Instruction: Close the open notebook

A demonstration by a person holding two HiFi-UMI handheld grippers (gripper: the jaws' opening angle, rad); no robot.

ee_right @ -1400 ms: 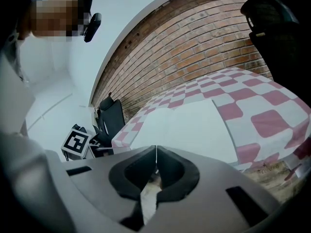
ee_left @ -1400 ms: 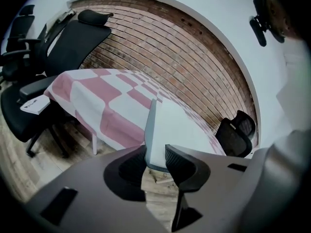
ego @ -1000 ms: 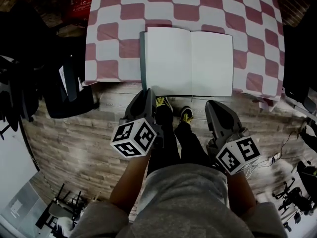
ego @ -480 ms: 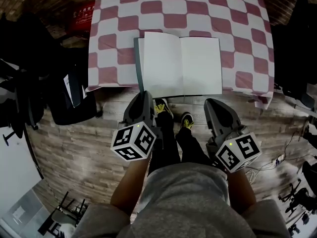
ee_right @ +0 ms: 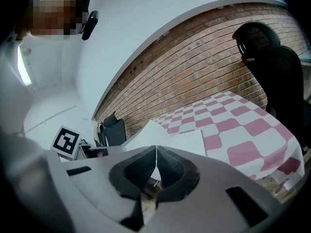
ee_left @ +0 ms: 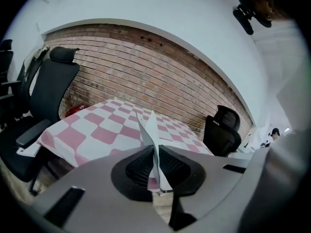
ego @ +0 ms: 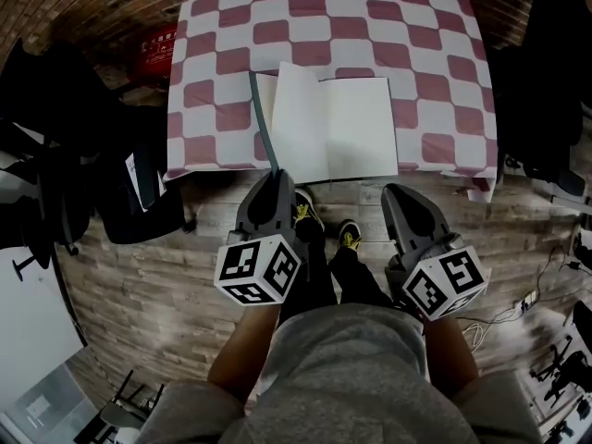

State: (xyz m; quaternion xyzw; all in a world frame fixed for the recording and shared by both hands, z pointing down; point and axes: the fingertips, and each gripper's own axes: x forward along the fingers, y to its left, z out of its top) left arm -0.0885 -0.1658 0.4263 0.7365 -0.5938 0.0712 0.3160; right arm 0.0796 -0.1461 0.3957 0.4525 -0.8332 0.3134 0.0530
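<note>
Fingers of your left gripper (ee_left: 155, 165) have just been closing on the notebook's (ego: 347, 128) left leaf (ee_left: 150, 130) — it stands half-raised between them. Right gripper (ee_right: 155, 160) jaws meet, empty — folding the leaf over remains.

Matt white paper notebook (ego: 356, 128) on a smooth cloth tablecloth (ego: 370, 26), rough worn wood-plank floor (ego: 139, 266) below the notebook, rough matt brick wall (ee_left: 146, 76) behind it.

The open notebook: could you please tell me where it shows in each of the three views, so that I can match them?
Head view: notebook upper centre, its left leaf lifted.
Left gripper view: notebook lower centre, a leaf seen edge-on.
Right gripper view: notebook at centre, white pages.
Shared landmark: the checked tablecloth under it, pink and white in all three.
</note>
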